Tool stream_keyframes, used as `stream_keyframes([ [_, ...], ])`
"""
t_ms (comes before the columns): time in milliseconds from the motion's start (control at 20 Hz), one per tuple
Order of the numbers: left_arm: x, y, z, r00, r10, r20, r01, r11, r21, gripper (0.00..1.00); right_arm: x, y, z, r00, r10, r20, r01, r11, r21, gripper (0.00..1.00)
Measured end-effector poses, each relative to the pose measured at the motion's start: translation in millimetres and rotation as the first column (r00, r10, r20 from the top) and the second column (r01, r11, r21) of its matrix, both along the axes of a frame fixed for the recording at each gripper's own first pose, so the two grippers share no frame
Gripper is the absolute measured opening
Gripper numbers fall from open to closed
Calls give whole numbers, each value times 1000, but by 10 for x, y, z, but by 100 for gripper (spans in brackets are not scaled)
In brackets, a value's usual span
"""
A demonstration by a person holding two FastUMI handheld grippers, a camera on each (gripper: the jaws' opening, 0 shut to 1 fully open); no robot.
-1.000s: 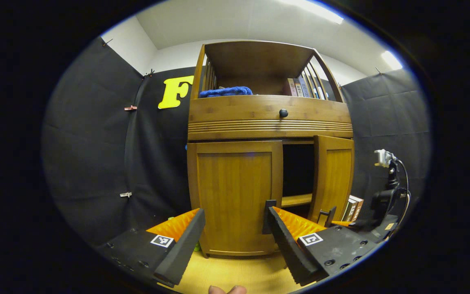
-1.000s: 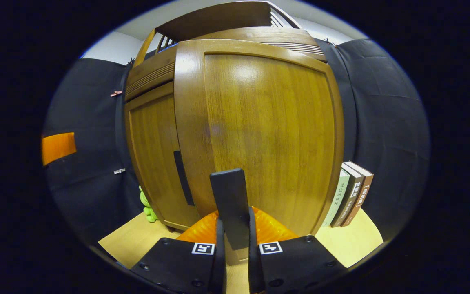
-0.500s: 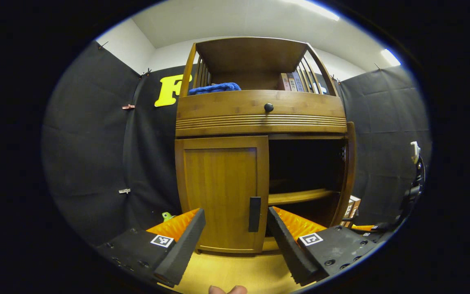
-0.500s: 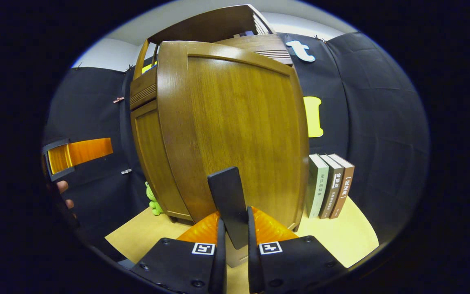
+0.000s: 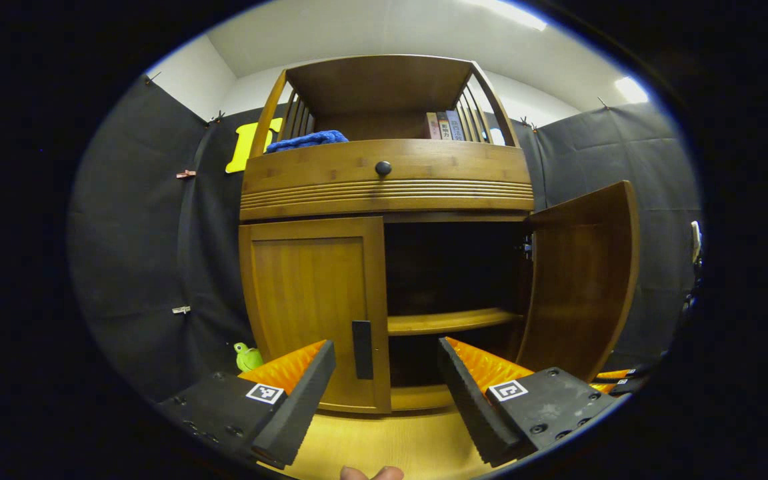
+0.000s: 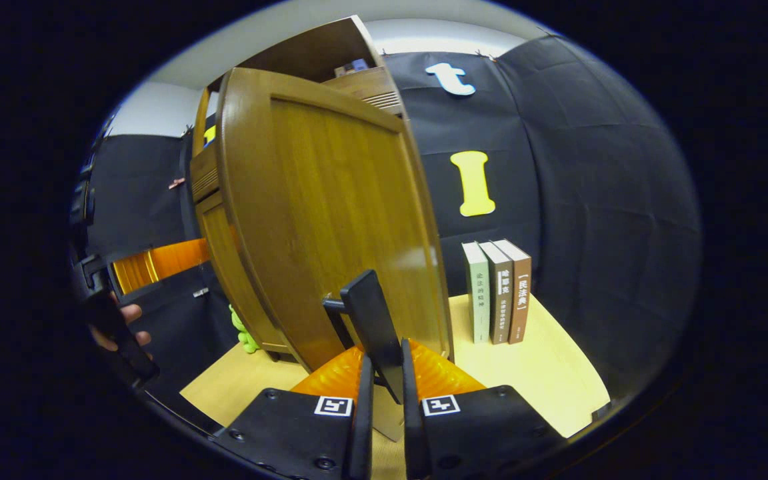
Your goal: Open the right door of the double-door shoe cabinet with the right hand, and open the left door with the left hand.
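Shoe cabinet (image 5: 384, 200): standing on the pale tabletop (image 5: 384, 447), drawer band with a round knob (image 5: 383, 168) above the two doors.

Right door (image 5: 581, 280): over the last second it has been swinging from barely ajar to wide open; in the left gripper view it is now standing well out from the frame, showing its inner face, with the dark interior and one inner shelf (image 5: 451, 321) exposed. Judged: this half of the task is essentially done.

Right gripper (image 6: 383, 393): jaws are pressing together on the right door's handle (image 6: 371, 327), the dark bar standing up between them. In the right gripper view the door's outer face (image 6: 331, 227) is turning further edge-on than half a second ago, uncovering three upright books (image 6: 497, 290) beside the cabinet.

Left door (image 5: 311, 307): remaining flush and closed, its dark vertical handle (image 5: 362, 340) sitting at the edge next to the opening.

Left gripper (image 5: 384, 393): jaws are standing wide apart, holding nothing. The cabinet has been sliding leftward in this view, so the left door's handle is now lying in the gap between the fingers, nearer the left one, but farther off and untouched. Judged: the left hand is lining up for the second door; advancing and closing on that handle is what is left.

Also noted: green toy (image 5: 248, 357) at the cabinet's left foot; blue cloth (image 5: 307, 140) on the top shelf.
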State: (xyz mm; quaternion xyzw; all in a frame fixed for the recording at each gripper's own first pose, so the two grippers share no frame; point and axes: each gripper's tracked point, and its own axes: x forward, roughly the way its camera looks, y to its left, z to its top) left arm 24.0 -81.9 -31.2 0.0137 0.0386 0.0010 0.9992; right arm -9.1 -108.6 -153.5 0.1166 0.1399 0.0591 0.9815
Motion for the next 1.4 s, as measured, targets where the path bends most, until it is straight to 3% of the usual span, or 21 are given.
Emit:
stream_keyframes([
  [300, 87, -285, 43, 1000, -6, 1, 6, 1000, 5, 96, -36, -613, 181, 997, -54, 55, 57, 997, -50, 18],
  [550, 177, -412, 105, 1000, 9, 11, -9, 1000, 0, 98, -57, -963, 311, 993, -63, 103, 81, 982, -173, 18],
  [600, 186, -429, 106, 1000, 11, 13, -11, 1000, -1, 98, -59, -969, 333, 993, -54, 104, 71, 983, -170, 4],
  [650, 197, -448, 110, 1000, 12, 13, -12, 1000, -4, 98, -57, -949, 347, 993, -44, 106, 61, 985, -162, 13],
  [700, 203, -467, 92, 1000, 12, 11, -12, 1000, -5, 96, -80, -945, 364, 994, -40, 104, 57, 984, -166, 15],
  [800, 216, -484, 69, 1000, 12, 4, -12, 1000, -4, 98, -108, -943, 373, 994, -19, 107, 40, 981, -192, 14],
  [850, 216, -485, 70, 1000, 12, 4, -12, 1000, -2, 98, -139, -934, 388, 994, -12, 105, 33, 978, -205, 5],
  [900, 227, -480, 48, 1000, 11, 0, -11, 1000, -1, 98, -173, -941, 403, 994, -14, 106, 36, 976, -215, 15],
  [950, 236, -468, 39, 1000, 10, -4, -10, 1000, -1, 98, -235, -966, 447, 994, -20, 110, 44, 974, -221, 5],
  [1050, 255, -446, 17, 1000, 6, -6, -6, 1000, 1, 96, -309, -1023, 513, 992, -47, 119, 72, 974, -215, 24],
  [1100, 275, -429, 3, 1000, 5, -6, -5, 1000, 4, 96, -353, -1059, 567, 989, -67, 129, 93, 974, -207, 20],
  [1250, 341, -378, -45, 1000, -6, -16, 6, 1000, 1, 98, -476, -1097, 643, 986, -108, 130, 133, 970, -203, 63],
  [1350, 390, -319, -87, 1000, -12, -22, 12, 1000, -5, 96, -532, -1186, 785, 972, -176, 157, 207, 956, -210, 92],
  [1400, 430, -288, -115, 1000, -15, -23, 15, 1000, -5, 96, -575, -1113, 914, 966, -180, 187, 216, 957, -193, 100],
])
